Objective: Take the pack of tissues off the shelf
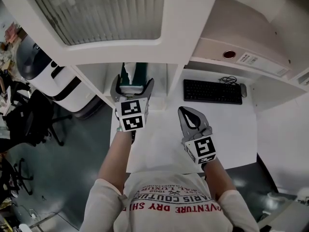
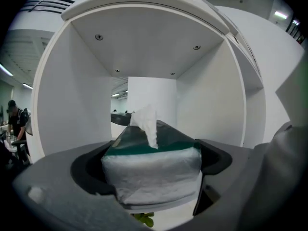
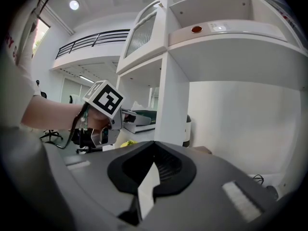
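**Left jaws wide around the tissues, pack not yet lifted out**

Nearest the person, the right gripper (image 1: 184,111) hangs in front of the shelf bay (image 2: 207,95) and a little to its right. Its jaws are together with nothing between them. I judge it is simply being kept out of the way, since one tool is enough for this pick.

The left gripper (image 1: 133,83) reaches to the mouth of the bay. Its jaws stand far apart, one on each side of the pack of tissues (image 2: 151,170). A dark gap shows on both sides of the pack, so the pads look clear of the wrapper and are not pressing it. The wide stance suits the pack's broad, soft body. The next move would probably be a squeeze gentle enough not to crush it.

The pack rests on the bay's floor near the front edge, with one sheet standing up from its green top. A small yellow-green thing (image 2: 142,219) lies just in front of the bay. It is too blurred to name.

The white desk (image 1: 159,146) runs out in front of the bay. A black keyboard (image 1: 212,92) lies to the bay's right. Through the bay's open back, a bright open office with ceiling lights is visible.
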Motion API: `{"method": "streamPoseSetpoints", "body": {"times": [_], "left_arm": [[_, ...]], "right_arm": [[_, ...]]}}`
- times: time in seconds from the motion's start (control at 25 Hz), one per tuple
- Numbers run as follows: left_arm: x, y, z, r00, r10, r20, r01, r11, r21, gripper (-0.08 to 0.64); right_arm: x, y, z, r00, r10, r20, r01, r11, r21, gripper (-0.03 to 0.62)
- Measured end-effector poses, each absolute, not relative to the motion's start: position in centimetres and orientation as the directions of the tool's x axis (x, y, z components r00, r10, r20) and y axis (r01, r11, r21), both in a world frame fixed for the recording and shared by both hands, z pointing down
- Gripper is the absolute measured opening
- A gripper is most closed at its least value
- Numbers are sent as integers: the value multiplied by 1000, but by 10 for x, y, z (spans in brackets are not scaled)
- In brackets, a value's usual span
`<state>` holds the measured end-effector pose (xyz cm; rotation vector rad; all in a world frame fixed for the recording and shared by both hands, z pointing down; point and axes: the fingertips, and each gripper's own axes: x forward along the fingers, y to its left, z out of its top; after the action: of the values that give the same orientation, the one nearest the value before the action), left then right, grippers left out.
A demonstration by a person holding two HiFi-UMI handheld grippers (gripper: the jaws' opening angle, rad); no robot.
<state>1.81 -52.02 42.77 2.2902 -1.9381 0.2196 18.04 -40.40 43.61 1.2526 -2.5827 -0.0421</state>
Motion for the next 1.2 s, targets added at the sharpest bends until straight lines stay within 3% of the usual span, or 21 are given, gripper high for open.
{"method": "streamPoseSetpoints", "body": {"times": [0.48, 1.2], "left_arm": [[14, -517, 427, 144, -967, 209, -989, -146, 6, 431], [20, -398, 386, 230, -965, 125, -972, -233, -11, 431]], "right_arm": [[196, -397, 432, -594, -769, 236, -764, 631, 133, 2], [194, -339, 414, -621, -761, 189, -750, 646, 141, 2]]}}
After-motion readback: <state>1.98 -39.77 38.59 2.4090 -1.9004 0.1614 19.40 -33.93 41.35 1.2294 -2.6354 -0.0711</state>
